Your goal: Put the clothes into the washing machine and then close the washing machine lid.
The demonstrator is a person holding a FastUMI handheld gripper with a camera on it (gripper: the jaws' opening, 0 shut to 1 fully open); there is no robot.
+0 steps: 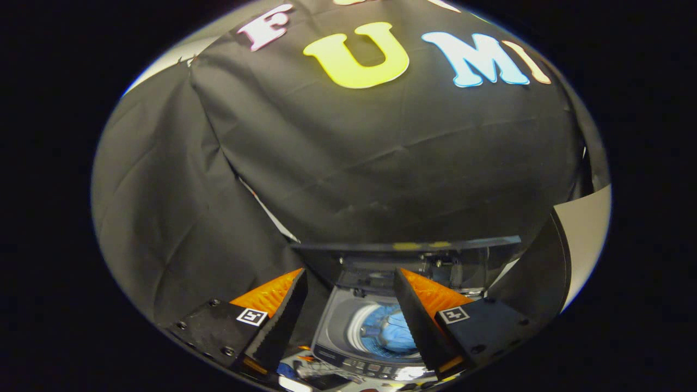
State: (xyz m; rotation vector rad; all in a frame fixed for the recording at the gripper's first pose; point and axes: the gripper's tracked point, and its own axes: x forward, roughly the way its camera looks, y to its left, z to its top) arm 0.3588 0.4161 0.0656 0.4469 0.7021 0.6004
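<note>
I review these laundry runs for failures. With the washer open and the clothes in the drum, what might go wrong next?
1. The lid stands raised behind the opening; a push from the open gripper may slip off its edge and leave it open.
2. The blue clothes look bunched in the drum; a piece riding high might catch under the lid.
3. The control panel sits near the fingers, so a low approach may bump it.

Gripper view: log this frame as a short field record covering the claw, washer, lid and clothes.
claw: open, nothing between its fingers, held above the washer
washing machine: top-loader, below and ahead of the fingers
lid: raised, standing at the back of the opening
clothes: blue fabric lying inside the drum
control panel: along the near edge of the washer
step left: lid not yet closed
</note>
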